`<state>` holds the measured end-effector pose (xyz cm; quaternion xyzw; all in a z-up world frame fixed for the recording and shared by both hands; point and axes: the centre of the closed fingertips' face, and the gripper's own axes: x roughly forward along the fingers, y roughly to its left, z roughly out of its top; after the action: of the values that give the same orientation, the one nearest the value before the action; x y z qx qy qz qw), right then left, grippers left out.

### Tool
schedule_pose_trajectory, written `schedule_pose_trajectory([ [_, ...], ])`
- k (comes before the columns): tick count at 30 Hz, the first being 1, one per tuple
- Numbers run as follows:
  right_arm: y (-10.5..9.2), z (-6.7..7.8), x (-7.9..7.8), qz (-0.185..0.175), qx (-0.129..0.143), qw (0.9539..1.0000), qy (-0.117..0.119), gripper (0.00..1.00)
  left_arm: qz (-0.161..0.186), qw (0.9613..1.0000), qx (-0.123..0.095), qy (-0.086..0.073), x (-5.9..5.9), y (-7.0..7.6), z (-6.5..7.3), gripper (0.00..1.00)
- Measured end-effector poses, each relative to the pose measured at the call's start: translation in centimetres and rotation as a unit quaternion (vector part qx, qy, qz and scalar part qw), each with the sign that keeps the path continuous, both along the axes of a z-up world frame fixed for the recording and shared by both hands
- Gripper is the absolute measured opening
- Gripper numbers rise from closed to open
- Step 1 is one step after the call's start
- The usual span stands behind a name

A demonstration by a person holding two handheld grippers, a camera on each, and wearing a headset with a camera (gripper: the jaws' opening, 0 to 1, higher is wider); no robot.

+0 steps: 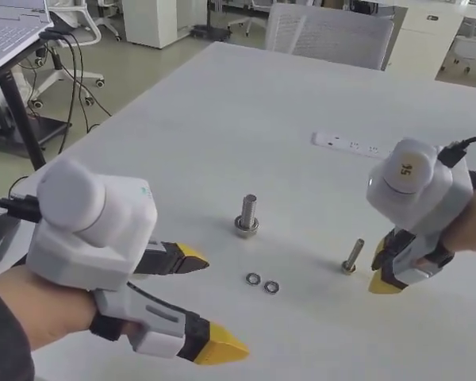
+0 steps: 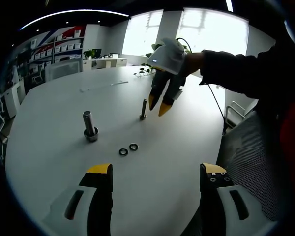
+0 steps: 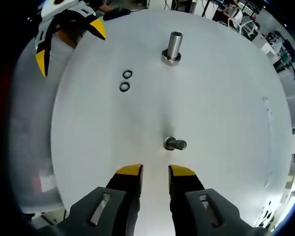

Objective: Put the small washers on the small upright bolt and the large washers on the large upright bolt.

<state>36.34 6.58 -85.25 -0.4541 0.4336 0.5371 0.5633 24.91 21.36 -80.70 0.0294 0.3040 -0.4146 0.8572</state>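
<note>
White table (image 1: 222, 119), head view. Large bolt (image 1: 247, 215) stands upright on its head near frame ctr. Small bolt (image 1: 352, 256) is upright too, lower right of it, well apart. Btw the two bolts & a bit lower in frame, two small washers lie flat on the table, side by side, all but touching: left washer (image 1: 253, 279) & right washer (image 1: 271, 286).

Left gripper (image 1: 214, 303) is at lower left, jaws wide open & empty, yellow tips aimed toward the washers, near but clear of them. Right gripper (image 1: 381, 274) is at the right edge, tips down, just beside the small bolt. In the right gripper view its jaws are parted by a narrow gap, empty, w/ that bolt just ahead.

Bg: power strip (image 1: 349, 144) on the table upper right, chair (image 1: 329, 36) at the far edge, laptop (image 1: 8, 32) upper left.
</note>
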Motion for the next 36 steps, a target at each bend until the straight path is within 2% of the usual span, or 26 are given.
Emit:
schedule_pose_trajectory([
  [5, 0.3, 0.0, -1.4, 0.002, 0.005, 0.9999, 0.01, 0.22, -0.002, 1.0, 0.0, -0.002, 0.1, -0.1, 0.0, 0.72],
  [16, 1.8, -0.2, -3.3, 0.024, 0.009, 0.9995, 0.016, 0.22, -0.003, 1.0, -0.002, -0.008, 0.3, -0.2, 0.2, 0.72],
  [25, 4.4, 0.0, -4.4, 0.061, 0.011, 0.998, 0.014, 0.22, -0.002, 0.9999, -0.003, -0.013, 0.4, -0.2, 0.3, 0.72],
  [36, 8.0, 0.0, -4.6, 0.098, 0.011, 0.9951, 0.009, 0.22, 0.002, 0.9998, -0.005, -0.017, 0.6, 0.2, 0.5, 0.72],
])
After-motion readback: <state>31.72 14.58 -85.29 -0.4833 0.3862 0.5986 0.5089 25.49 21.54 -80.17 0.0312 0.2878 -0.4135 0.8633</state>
